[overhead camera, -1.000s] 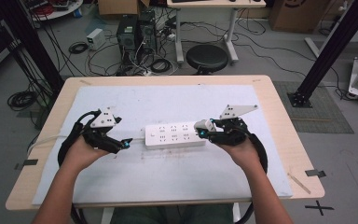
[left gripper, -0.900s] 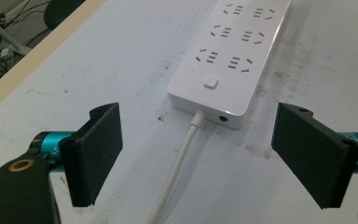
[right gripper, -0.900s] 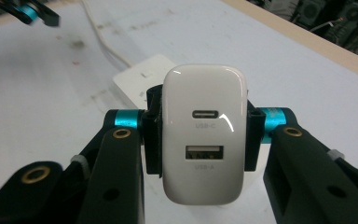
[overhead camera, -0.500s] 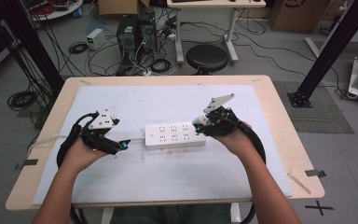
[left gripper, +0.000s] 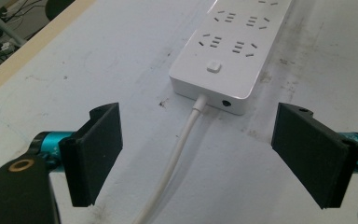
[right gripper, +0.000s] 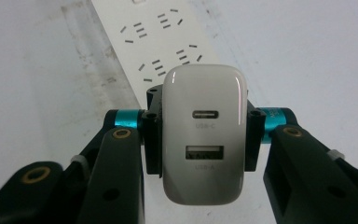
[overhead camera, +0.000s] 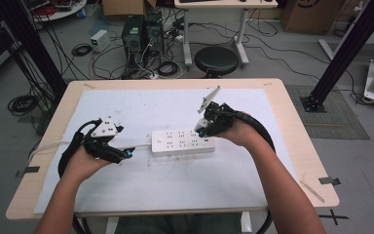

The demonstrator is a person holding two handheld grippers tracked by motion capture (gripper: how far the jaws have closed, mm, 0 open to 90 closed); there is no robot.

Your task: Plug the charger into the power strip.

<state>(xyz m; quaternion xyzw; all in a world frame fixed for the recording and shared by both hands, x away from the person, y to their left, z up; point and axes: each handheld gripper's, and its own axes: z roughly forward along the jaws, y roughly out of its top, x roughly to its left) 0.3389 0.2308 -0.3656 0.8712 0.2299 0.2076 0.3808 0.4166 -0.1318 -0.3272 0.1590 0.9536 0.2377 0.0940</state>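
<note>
Premises: a robotics or electronics lab. Evidence: desktop computer towers (overhead camera: pixel 137 33) on the floor amid tangled cables (overhead camera: pixel 24 103), black aluminium frame struts (overhead camera: pixel 348 46), a round stool (overhead camera: pixel 216 60), cardboard boxes (overhead camera: pixel 304 13), paper-covered worktop (overhead camera: pixel 141 105).

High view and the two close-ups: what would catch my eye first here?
Probably the white USB charger clamped in the right hand-held gripper, poised just above the white power strip in the middle of the table. Next, the left hand-held gripper, jaws wide open, faces the strip's switch end, where its white cord runs out between them.
</note>
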